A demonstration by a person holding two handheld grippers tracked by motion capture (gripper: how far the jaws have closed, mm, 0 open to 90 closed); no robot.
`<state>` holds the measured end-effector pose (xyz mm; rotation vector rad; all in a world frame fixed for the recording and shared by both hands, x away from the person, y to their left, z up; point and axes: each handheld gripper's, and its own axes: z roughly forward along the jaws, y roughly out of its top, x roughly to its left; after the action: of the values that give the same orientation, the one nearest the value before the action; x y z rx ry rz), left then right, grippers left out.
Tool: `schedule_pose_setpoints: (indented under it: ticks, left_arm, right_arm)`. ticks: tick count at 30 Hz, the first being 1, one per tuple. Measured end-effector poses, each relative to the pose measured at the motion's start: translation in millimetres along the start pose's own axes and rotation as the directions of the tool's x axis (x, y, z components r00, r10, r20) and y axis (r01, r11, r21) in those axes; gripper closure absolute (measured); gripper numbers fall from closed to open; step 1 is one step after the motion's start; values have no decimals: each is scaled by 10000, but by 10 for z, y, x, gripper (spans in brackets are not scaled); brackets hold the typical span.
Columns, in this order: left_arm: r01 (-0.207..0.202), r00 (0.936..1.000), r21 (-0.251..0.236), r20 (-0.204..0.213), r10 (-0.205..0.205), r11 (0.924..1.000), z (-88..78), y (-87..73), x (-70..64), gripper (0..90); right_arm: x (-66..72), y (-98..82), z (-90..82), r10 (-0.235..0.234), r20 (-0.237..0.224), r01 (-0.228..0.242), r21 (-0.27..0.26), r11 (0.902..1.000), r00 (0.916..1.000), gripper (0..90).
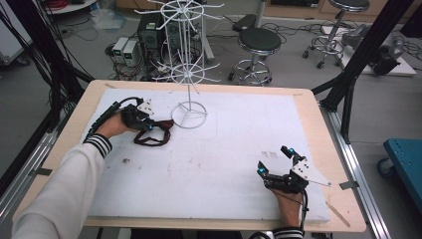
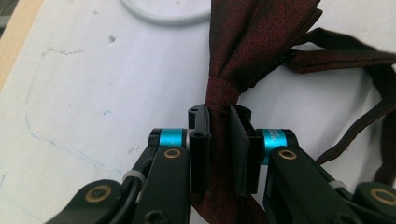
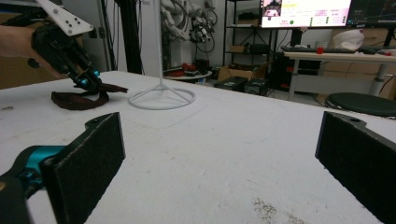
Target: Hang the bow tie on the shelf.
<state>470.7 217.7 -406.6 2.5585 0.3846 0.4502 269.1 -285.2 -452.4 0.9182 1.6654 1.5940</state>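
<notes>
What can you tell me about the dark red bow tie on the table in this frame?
The bow tie is dark red, finely textured fabric, gathered at a wrapped centre knot with wings fanning out. A thin strap of the same colour loops away from it across the white table cover. It lies near the round base of the white wire rack, on the person's left side. The left gripper is shut on it just below the knot, its pads pressing the bunched cloth from both sides.

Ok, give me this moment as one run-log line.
left tool: shut on bow tie knot | right tool: open, idle | rack: upright beside tie
</notes>
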Motion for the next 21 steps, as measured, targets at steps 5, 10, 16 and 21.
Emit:
schedule_pose_setpoints:
  ticks: [5,10,16,21]
  left_arm:
    - [445,9990,-296,-88,-447,9986,-108,-30,-44,786]
    - [517,9984,-477,-220,-528,9975,-253,18,-88,785]
    - [637,9976,-603,-237,-652,9961,-400,67,-134,786]
    - [992,9943,-765,-315,-1019,9921,-516,100,-186,786]
  right_arm:
    - [2,-1,-1,16,-6,-16,25,10000,10000,7]
    - [3,-1,1,-13,-15,13,3,10000,10000,7]
    - [2,-1,0,-40,-14,40,7,10000,10000,7]
    - [2,-1,0,-13,-19,13,11,10000,10000,7]
